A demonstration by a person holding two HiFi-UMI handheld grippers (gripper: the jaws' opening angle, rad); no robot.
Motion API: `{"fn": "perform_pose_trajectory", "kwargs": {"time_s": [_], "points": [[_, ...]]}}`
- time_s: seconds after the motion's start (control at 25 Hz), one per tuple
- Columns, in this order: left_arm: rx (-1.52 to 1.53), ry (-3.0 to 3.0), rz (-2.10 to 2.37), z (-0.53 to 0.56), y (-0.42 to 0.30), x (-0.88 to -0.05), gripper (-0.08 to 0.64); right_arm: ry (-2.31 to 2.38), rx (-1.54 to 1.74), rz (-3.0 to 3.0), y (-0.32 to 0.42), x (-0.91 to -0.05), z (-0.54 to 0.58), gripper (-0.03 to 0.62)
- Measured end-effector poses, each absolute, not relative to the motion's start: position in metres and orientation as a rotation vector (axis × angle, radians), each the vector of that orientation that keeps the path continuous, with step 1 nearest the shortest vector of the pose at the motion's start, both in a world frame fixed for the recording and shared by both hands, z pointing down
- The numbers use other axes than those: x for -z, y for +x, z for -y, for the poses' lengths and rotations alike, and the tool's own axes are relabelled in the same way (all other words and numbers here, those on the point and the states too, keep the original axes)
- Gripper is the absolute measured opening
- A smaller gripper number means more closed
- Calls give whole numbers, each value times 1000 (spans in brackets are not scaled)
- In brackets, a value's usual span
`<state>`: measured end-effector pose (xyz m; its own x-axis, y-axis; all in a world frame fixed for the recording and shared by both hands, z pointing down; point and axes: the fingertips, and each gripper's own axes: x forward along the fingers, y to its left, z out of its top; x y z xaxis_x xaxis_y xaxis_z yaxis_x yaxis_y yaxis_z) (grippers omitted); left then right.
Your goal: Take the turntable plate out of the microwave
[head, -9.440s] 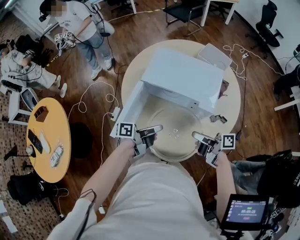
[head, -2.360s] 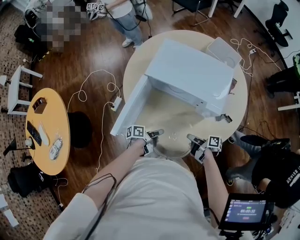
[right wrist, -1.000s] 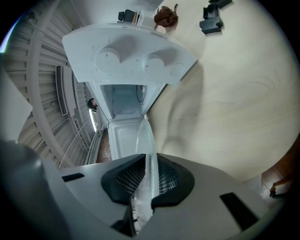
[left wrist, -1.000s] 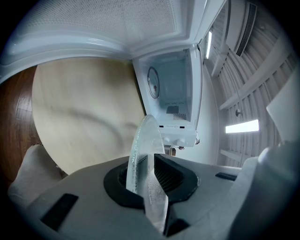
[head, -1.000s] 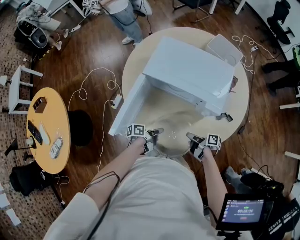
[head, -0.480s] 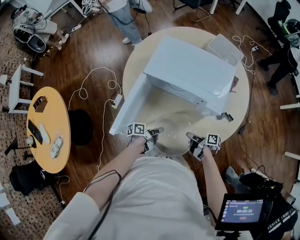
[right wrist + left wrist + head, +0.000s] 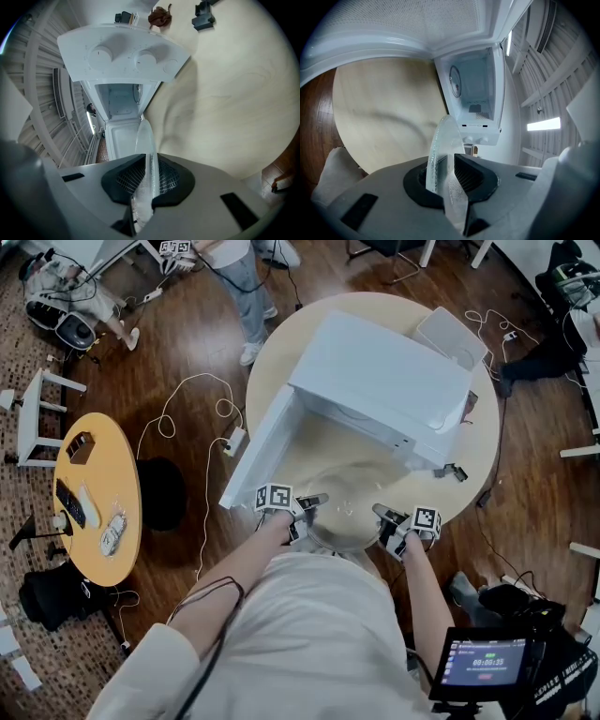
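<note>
Plate [image 7: 345, 512]: glass, out of microwave [image 7: 380, 385], over table [image 7: 323, 456] near edge; closer to person than seconds ago.
Left gripper [image 7: 312, 502]: clamped on left rim.
Right gripper [image 7: 381, 514]: clamped on right rim.
Status: holding steady; removal looks done.

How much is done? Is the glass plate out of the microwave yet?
Done: the door is open and the glass plate is out of the microwave. In hand: the left gripper and right gripper each pinch its rim above the table. Left, likely: set it down, let go.
</note>
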<state>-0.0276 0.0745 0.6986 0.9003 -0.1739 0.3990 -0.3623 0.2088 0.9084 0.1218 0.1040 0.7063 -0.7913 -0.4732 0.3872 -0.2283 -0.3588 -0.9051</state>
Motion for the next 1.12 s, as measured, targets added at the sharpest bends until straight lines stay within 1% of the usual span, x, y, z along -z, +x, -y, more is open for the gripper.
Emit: {"fn": "perform_pose_trajectory", "kwargs": {"time_s": [1.12], "points": [[-145, 1341, 491, -64, -31, -710, 49, -951, 2331, -1654, 121, -719, -91, 34]]}}
